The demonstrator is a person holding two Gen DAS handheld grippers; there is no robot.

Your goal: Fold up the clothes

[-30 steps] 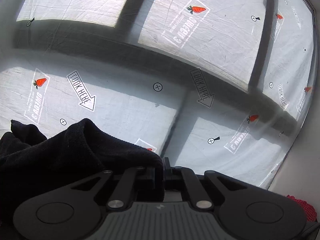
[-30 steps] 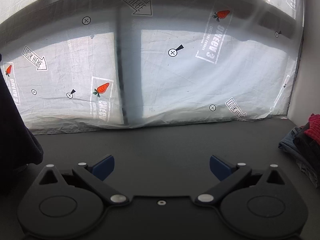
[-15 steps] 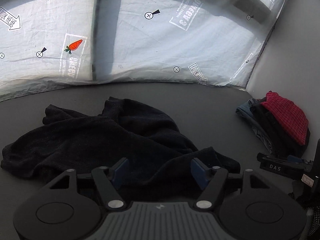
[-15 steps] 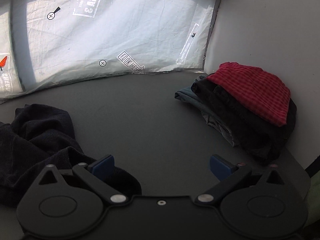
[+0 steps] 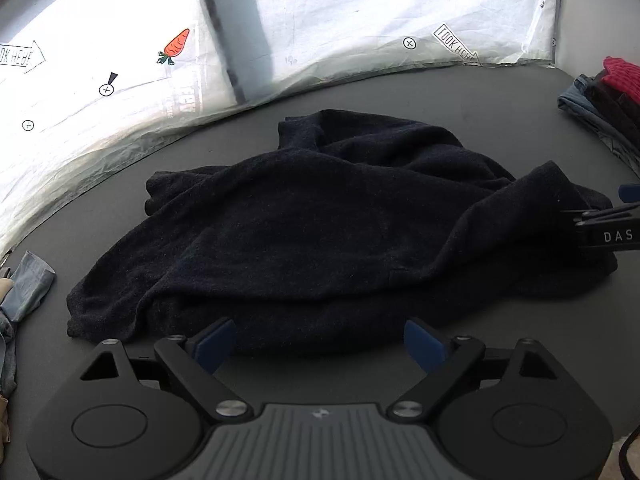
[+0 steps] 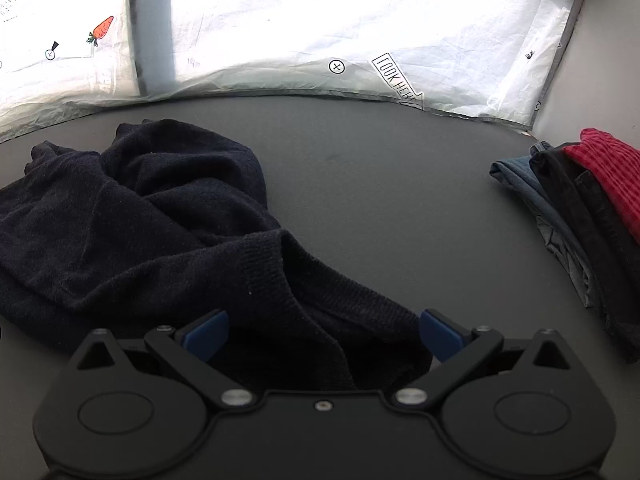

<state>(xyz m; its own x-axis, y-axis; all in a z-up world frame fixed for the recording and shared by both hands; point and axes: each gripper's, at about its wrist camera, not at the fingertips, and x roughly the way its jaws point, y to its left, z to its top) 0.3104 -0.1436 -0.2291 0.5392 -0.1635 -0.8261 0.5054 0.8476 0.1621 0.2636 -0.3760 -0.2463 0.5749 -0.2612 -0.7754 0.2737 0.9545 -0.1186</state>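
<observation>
**Sweater released onto the worktop, ready for spreading**

Sweater [image 5: 320, 224] now lies in a crumpled heap on the dark worktop [image 6: 360, 152]. A second ago my left gripper [image 5: 320, 340] held it clenched and raised in front of the printed sheet [image 5: 360, 8]; since then I have lowered it and let go. The left jaws are opening, nothing is pressed between them, and the cloth's near edge lies just beyond the blue pads [image 5: 214, 340]. My right gripper [image 6: 322, 334] has come down too: its jaws stand wide and released, with a ribbed hem of the sweater lying between them, apparently not pinched. In the left view the right gripper shows at the heap's right edge.

I judge this as the end of the fetch step. The garment is in the working area but bunched, so flattening and finding its edges comes before any fold.

No containers are in view. Folded clothes [image 6: 580, 208], red on top of dark and denim pieces, form a stack at the right, well apart from the sweater. Loose pale-blue clothes [image 5: 28, 288] lie at the left edge.
</observation>
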